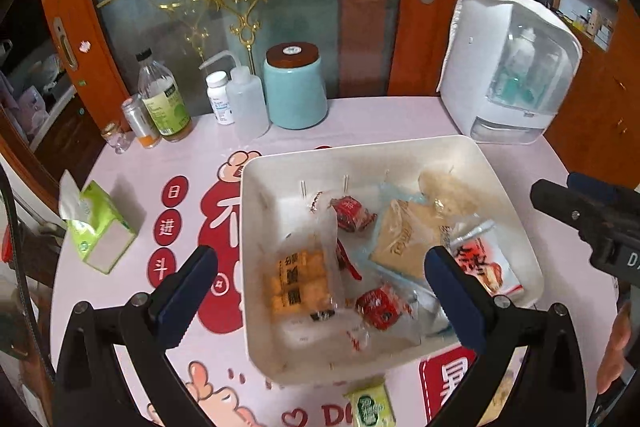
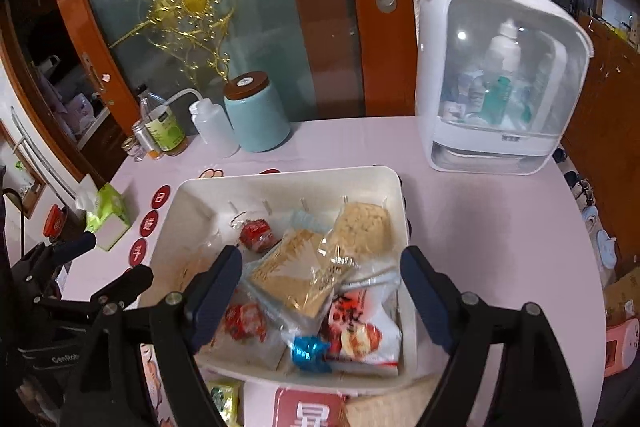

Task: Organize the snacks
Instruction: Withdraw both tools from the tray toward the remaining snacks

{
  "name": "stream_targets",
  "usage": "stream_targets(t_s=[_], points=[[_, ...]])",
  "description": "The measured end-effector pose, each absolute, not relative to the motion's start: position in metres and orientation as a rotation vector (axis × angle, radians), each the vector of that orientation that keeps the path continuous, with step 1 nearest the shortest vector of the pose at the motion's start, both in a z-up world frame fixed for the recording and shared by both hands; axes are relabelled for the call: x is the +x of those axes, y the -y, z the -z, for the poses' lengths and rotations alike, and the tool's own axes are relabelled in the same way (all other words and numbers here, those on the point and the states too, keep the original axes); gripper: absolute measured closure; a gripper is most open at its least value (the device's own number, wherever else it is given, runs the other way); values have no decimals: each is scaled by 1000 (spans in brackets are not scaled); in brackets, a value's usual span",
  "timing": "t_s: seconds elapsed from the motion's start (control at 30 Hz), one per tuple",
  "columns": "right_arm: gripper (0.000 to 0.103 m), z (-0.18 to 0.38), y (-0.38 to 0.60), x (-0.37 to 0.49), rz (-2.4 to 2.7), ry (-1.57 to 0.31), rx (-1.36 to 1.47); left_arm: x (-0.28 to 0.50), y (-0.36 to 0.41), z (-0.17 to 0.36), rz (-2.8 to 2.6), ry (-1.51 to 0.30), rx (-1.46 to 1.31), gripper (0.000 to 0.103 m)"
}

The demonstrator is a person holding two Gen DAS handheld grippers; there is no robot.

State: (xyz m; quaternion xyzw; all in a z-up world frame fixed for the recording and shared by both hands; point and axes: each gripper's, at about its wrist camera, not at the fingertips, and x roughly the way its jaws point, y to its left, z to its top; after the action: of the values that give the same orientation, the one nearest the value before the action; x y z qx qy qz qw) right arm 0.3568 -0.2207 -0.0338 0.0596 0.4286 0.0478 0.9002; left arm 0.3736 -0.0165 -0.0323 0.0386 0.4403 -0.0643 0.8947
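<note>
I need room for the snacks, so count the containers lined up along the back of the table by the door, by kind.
Bottles: 3 (green-label bottle, white pill bottle, squeeze bottle)
Metal can: 1
Small glass jar: 1
Teal canister: 1
Total: 6

A home, by the look of a dining or living corner: a table (image 1: 360, 119) under a pink cartoon-printed cover stands against a wood-framed sliding glass door (image 1: 224, 7) with gilt ornament. On it stand a teal canister (image 1: 296, 87), a tissue pack (image 1: 100, 227), bottles, and a white cosmetics organizer (image 1: 516, 67).
</note>
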Motion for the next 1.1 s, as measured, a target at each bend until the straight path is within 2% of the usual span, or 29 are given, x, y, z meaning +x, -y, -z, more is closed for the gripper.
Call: stream_targets(t_s=[0.7, 1.1], points=[[21, -49, 234, 210, -124, -758, 93, 229, 6, -68, 143, -762, 125, 0], [21, -55, 243, 146, -127, -678, 7, 187, -7, -77, 164, -717, 75, 0]])
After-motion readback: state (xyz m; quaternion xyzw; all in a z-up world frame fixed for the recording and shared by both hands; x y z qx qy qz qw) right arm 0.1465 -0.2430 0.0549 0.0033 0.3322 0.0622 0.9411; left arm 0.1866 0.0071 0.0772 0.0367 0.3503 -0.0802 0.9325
